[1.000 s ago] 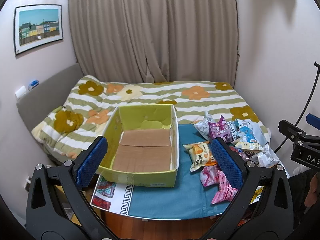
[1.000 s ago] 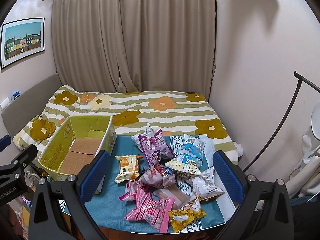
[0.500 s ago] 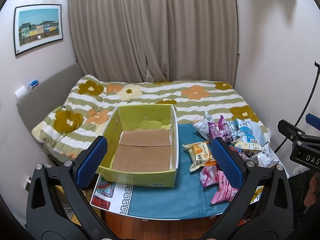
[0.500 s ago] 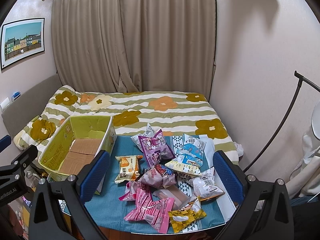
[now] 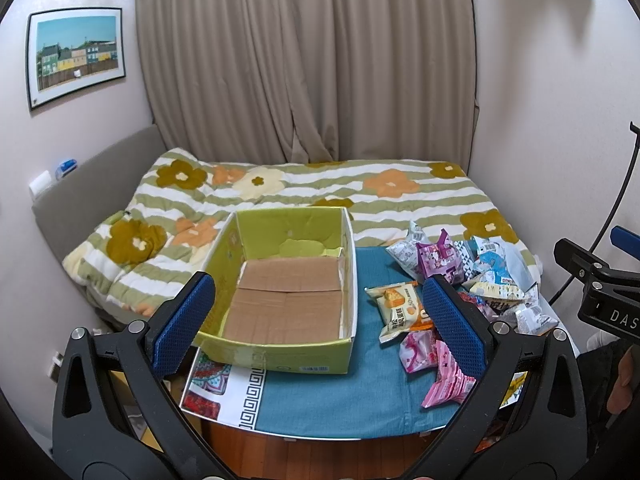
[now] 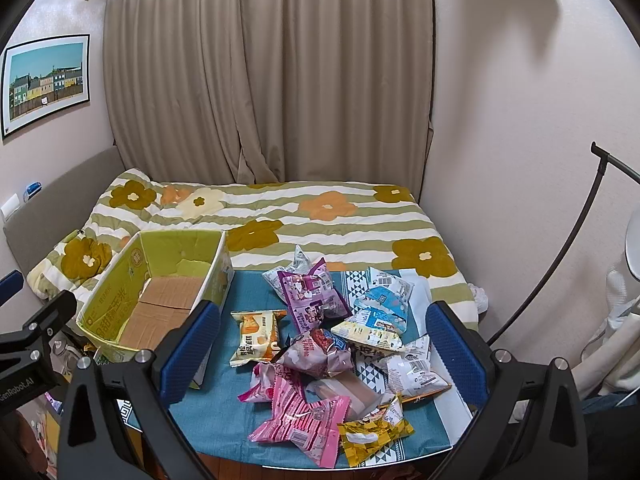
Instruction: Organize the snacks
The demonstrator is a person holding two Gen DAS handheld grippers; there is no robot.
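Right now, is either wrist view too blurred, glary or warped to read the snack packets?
Left wrist: sharp and evenly lit; fisheye bends the curtain, and its right finger hides part of the packets. Right wrist: equally sharp, no glare; the snack pile sits centred, black vignette at corners.

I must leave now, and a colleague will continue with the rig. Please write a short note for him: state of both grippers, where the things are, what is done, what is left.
Left gripper: jaws open, holding nothing, raised in front of the box.
Right gripper: jaws open, holding nothing, raised in front of the snacks.
Box: green carton on the left of the blue cloth, with only a cardboard sheet on its bottom.
Snacks: all in a loose pile on the cloth, right of the box; the orange pack lies nearest to it.
Done: nothing is packed yet.
Left: move every snack into the box.
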